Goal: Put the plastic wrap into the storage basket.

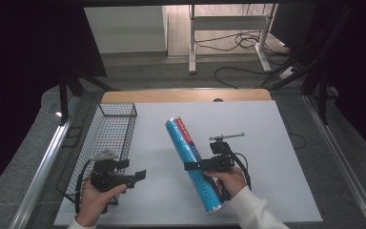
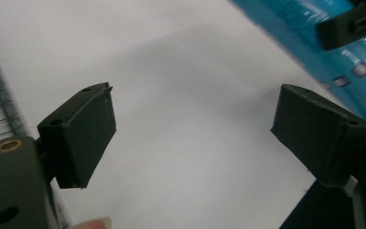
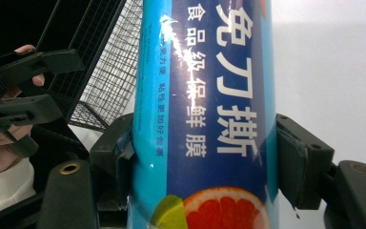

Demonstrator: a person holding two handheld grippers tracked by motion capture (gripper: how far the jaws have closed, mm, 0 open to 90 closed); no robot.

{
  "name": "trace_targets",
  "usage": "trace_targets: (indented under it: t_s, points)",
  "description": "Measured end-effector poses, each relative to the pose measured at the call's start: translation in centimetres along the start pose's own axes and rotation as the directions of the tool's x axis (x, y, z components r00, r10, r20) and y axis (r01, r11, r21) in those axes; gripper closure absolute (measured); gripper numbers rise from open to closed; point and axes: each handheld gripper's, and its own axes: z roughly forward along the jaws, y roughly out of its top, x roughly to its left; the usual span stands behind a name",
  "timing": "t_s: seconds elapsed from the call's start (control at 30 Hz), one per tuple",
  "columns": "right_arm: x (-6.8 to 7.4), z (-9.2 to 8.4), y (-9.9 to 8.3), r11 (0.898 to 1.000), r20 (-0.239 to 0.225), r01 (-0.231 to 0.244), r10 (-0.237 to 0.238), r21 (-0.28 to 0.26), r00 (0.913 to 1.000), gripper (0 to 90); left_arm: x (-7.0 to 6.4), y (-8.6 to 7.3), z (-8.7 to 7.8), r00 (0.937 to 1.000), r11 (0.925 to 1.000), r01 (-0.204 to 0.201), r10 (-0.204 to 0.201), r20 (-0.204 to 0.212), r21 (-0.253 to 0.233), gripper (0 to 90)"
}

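A long blue tube of cling film (image 1: pixel 181 136) with printed characters and a citrus picture (image 3: pixel 209 95) is tilted over the white tabletop (image 1: pixel 267 143), its far end pointing away. My right gripper (image 1: pixel 194 166) is shut on the tube's lower half, and in the right gripper view (image 3: pixel 205 152) both pads press its sides. My left gripper (image 1: pixel 132 170) is at the front left beside the wire basket (image 1: pixel 109 129). It is open (image 2: pixel 193 129) with nothing but bare table between its pads. The tube (image 2: pixel 314 33) crosses the top right corner of the left gripper view.
The black wire basket (image 3: pixel 109 71) stands along the table's left side, and nothing shows inside it. Bare white surface (image 2: pixel 181 57) lies between the basket and the tube. Beyond the table's far wooden edge (image 1: pixel 186 95) are a floor, cables and a desk frame.
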Motion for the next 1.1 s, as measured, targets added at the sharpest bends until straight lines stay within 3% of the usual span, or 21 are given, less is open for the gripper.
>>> trace_targets:
  t_s: [0.07, 0.1, 0.13, 0.23, 0.3, 0.33, 0.37, 0.4, 0.5, 0.53, 0.6, 0.63, 0.67, 0.7, 0.8, 0.83, 0.93, 1.1]
  points:
    - [-0.6, -0.3, -0.5, 1.000, -0.007, -0.005, 0.005, -0.012, 1.0000, 32.3, -0.2, 0.1, 0.5, 0.9995, 0.9998, 0.020, -0.020, 0.024, -0.003, 14.1]
    - [-1.0, -0.6, -0.8, 1.000, -0.011, -0.005, 0.005, -0.020, 0.9999, 32.3, -0.3, 0.4, 1.2, 0.9966, 0.9989, 0.048, -0.047, 0.068, -0.006, 13.6]
    - [-1.0, -0.6, -0.8, 1.000, -0.011, -0.005, 0.005, -0.020, 0.9999, 32.3, -0.3, 0.4, 1.2, 0.9966, 0.9989, 0.048, -0.047, 0.068, -0.006, 13.5]
    - [-1.3, -0.9, -1.3, 0.999, -0.011, 0.002, -0.002, -0.032, 0.9999, 32.3, -0.6, 0.8, 2.1, 0.9899, 0.9968, 0.080, -0.078, 0.118, -0.010, 13.0]
    - [-1.4, -1.1, -1.7, 0.999, -0.024, 0.010, -0.011, -0.045, 0.9996, 32.3, -0.8, 1.3, 3.1, 0.9813, 0.9934, 0.113, -0.110, 0.158, -0.015, 11.6]
    - [-1.4, -1.1, -1.7, 0.999, -0.024, 0.010, -0.011, -0.045, 0.9996, 32.3, -0.8, 1.3, 3.1, 0.9813, 0.9934, 0.113, -0.110, 0.158, -0.015, 11.3]
    - [-1.2, -1.2, -1.9, 0.998, -0.028, 0.020, -0.022, -0.053, 0.9994, 32.3, -1.0, 1.8, 4.0, 0.9730, 0.9905, 0.136, -0.129, 0.191, -0.022, 10.8]
    - [-1.2, -1.2, -1.9, 0.998, -0.028, 0.020, -0.022, -0.053, 0.9994, 32.3, -1.0, 1.8, 4.0, 0.9730, 0.9905, 0.136, -0.129, 0.191, -0.022, 10.2]
    - [-0.8, -1.4, -2.3, 0.996, -0.035, 0.045, -0.047, -0.071, 0.9983, 32.3, -1.4, 2.4, 5.2, 0.9623, 0.9891, 0.146, -0.138, 0.235, -0.018, 9.3]
    - [-0.7, -1.4, -2.4, 0.996, -0.037, 0.049, -0.052, -0.076, 0.9980, 32.2, -1.6, 2.6, 5.6, 0.9564, 0.9885, 0.150, -0.141, 0.255, -0.016, 9.0]
    - [-0.6, -1.4, -2.6, 0.995, -0.047, 0.059, -0.063, -0.084, 0.9969, 32.2, -1.8, 3.0, 6.7, 0.9350, 0.9846, 0.175, -0.166, 0.314, -0.001, 8.3]
    - [-0.4, -1.4, -2.7, 0.994, -0.049, 0.066, -0.071, -0.087, 0.9963, 32.3, -1.9, 3.3, 7.6, 0.9142, 0.9797, 0.200, -0.190, 0.358, 0.010, 8.0]
    - [-0.4, -1.4, -2.8, 0.994, -0.049, 0.071, -0.075, -0.085, 0.9959, 32.3, -2.0, 3.4, 8.1, 0.9068, 0.9785, 0.206, -0.196, 0.373, 0.012, 8.1]
    - [-0.3, -1.3, -2.8, 0.994, -0.050, 0.073, -0.077, -0.083, 0.9958, 32.3, -2.0, 3.4, 8.1, 0.9068, 0.9785, 0.206, -0.196, 0.373, 0.012, 8.1]
    - [-0.2, -1.2, -3.0, 0.993, -0.051, 0.083, -0.087, -0.085, 0.9949, 32.2, -2.4, 3.8, 9.5, 0.8810, 0.9736, 0.227, -0.215, 0.421, 0.022, 8.3]
    - [-0.1, -1.2, -3.0, 0.992, -0.048, 0.088, -0.092, -0.088, 0.9946, 32.2, -2.4, 3.8, 9.5, 0.8810, 0.9736, 0.227, -0.215, 0.421, 0.022, 8.9]
    - [0.0, -1.2, -3.1, 0.992, -0.048, 0.092, -0.096, -0.089, 0.9942, 32.3, -2.5, 3.9, 10.3, 0.8552, 0.9661, 0.257, -0.240, 0.459, 0.027, 9.1]
    - [0.4, -0.8, -3.3, 0.989, -0.053, 0.108, -0.113, -0.098, 0.9922, 32.3, -2.7, 3.7, 11.3, 0.8290, 0.9611, 0.272, -0.259, 0.496, 0.046, 10.3]
